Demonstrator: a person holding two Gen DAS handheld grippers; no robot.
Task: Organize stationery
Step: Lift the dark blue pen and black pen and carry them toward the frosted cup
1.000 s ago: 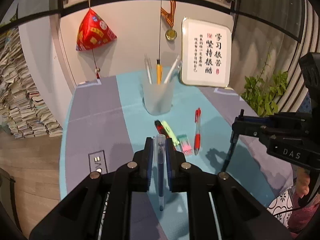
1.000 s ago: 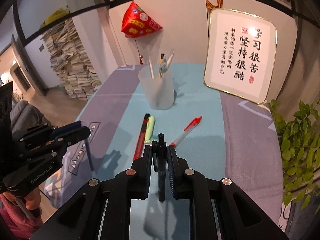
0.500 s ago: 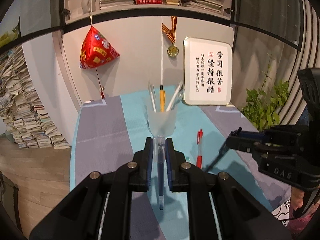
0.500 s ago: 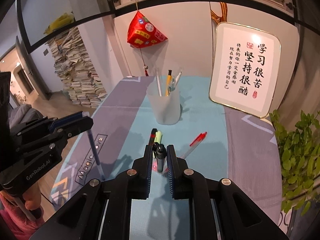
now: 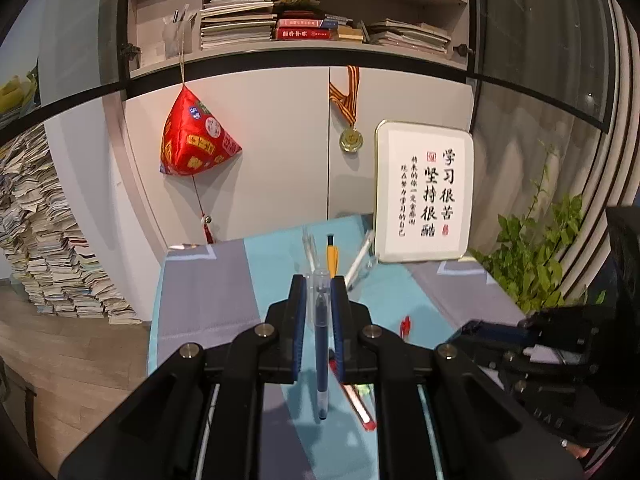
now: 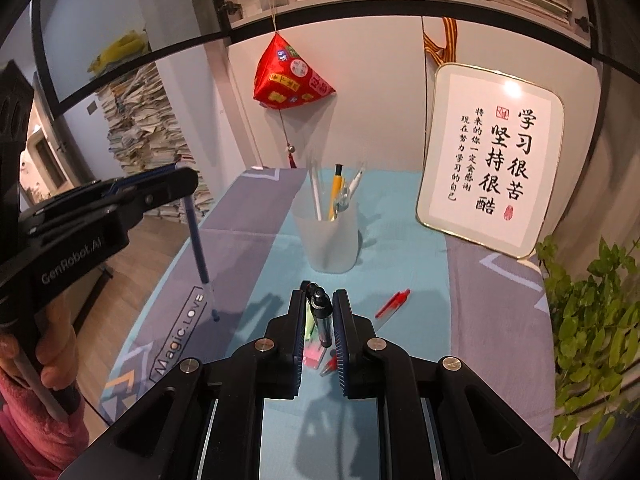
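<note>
Left jaws: your left gripper (image 5: 319, 292) is clamped narrow on a blue gel pen with a clear cap (image 5: 321, 332); the pen hangs tip down between the blue pads, clear of the table.
Right jaws: your right gripper (image 6: 318, 312) is closed on a black pen with a clear barrel (image 6: 321, 316), which stands nearly upright between the pads.
Under the right jaws: a yellow-green highlighter (image 6: 309, 320) and a pink eraser (image 6: 314, 354) lie on the light blue and grey tablecloth (image 6: 400, 240), partly hidden by the fingers.
Just right of them: a red click pen (image 6: 394, 303) lies slanted on the cloth.
Ahead: a frosted translucent plastic pen cup (image 6: 327, 240) stands upright on the blue strip, holding a yellow pen (image 6: 336, 188) and several white ones.
Left gripper from the right camera: it hovers left of the cup, well above the cloth, apart from the cup.
Back right: a gold-framed calligraphy board (image 6: 492, 160) leans against the wall.
Wall: a red pyramid-shaped fabric ornament (image 6: 290, 76) hangs behind the cup.
Far right: a green leafy plant (image 6: 592, 320) stands beside the table.
</note>
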